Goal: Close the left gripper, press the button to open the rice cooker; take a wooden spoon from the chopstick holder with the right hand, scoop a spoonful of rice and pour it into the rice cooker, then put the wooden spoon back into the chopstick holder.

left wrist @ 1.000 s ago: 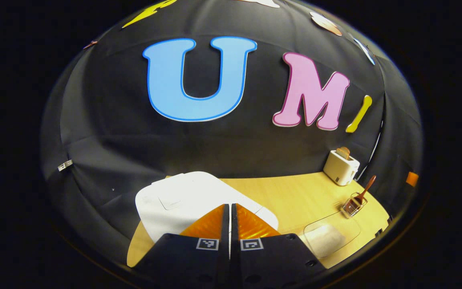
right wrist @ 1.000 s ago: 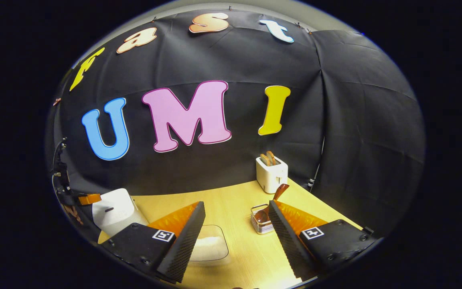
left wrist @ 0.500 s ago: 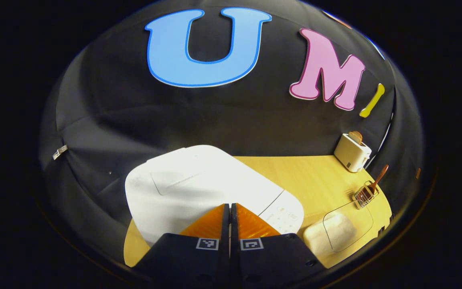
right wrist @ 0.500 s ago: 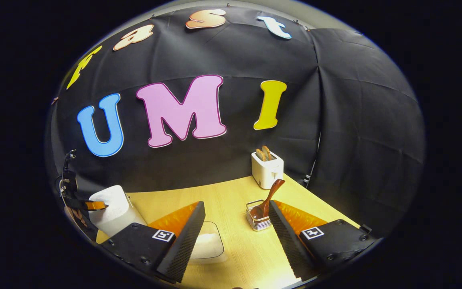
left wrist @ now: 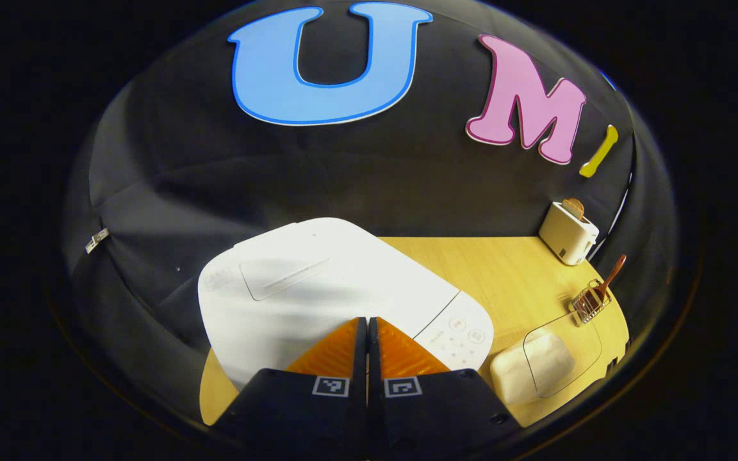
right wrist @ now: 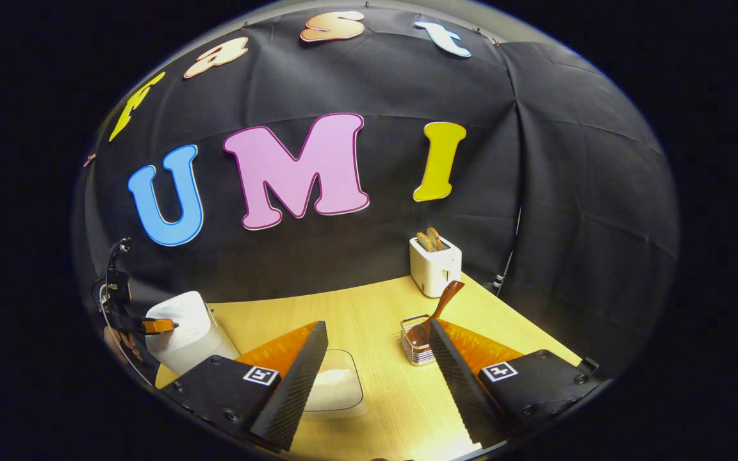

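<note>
Counter (left wrist: 491, 269) scene: left gripper (left wrist: 367, 320), fingers pressed together over closed rice cooker (left wrist: 318, 288), should press squarely on its button; right gripper (right wrist: 378, 333) hangs spread, empty.

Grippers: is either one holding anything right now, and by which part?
Nothing is held. The left gripper is shut empty over the rice cooker; the right gripper is open.

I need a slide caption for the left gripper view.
Closed left tool above the shut white rice cooker on the wooden table.

The pale wooden worktop (right wrist: 375, 314) carries a white rice cooker (left wrist: 318, 288), clear rice container (right wrist: 337, 387), wire chopstick holder (right wrist: 415, 349) and white toaster (right wrist: 434, 266).
</note>
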A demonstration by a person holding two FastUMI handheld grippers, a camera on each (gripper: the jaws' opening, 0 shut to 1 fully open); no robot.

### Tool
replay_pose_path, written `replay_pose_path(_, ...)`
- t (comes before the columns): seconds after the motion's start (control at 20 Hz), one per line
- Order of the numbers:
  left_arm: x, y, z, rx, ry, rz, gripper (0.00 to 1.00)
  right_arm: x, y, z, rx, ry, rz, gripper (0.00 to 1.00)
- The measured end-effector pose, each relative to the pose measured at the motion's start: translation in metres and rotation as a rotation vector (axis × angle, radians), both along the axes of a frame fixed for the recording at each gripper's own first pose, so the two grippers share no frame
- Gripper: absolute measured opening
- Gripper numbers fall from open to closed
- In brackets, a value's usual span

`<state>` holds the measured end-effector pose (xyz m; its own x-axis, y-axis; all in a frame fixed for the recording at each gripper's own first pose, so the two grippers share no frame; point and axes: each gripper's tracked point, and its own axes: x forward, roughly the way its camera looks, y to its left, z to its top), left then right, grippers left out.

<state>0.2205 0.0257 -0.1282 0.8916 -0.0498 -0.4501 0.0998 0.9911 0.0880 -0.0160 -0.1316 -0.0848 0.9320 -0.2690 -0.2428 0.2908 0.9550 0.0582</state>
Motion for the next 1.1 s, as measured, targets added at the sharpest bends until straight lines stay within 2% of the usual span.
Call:
replay_pose_path(0.15,-0.001,-0.001,0.007,-0.008,-0.035,0.000,0.06,-0.007,-0.005,-0.001,-0.009,0.002,-0.002,0.99)
replay_pose_path(0.45,-0.013,-0.017,0.104,0.097,-0.320,0.012,0.06,-0.009,-0.023,-0.002,0.016,-0.006,-0.037,0.99)
replay_pose_path(0.7,-0.048,-0.031,0.156,0.097,-0.489,0.007,0.05,0.003,-0.020,-0.004,0.026,-0.009,-0.010,0.99)
replay_pose_path(0.85,-0.073,-0.043,0.160,0.070,-0.516,-0.002,0.05,0.011,-0.025,-0.010,0.016,0.004,0.005,0.99)
replay_pose_path(1.1,-0.104,-0.070,0.133,0.045,-0.457,-0.028,0.05,0.033,-0.055,-0.016,0.030,0.012,-0.011,0.98)
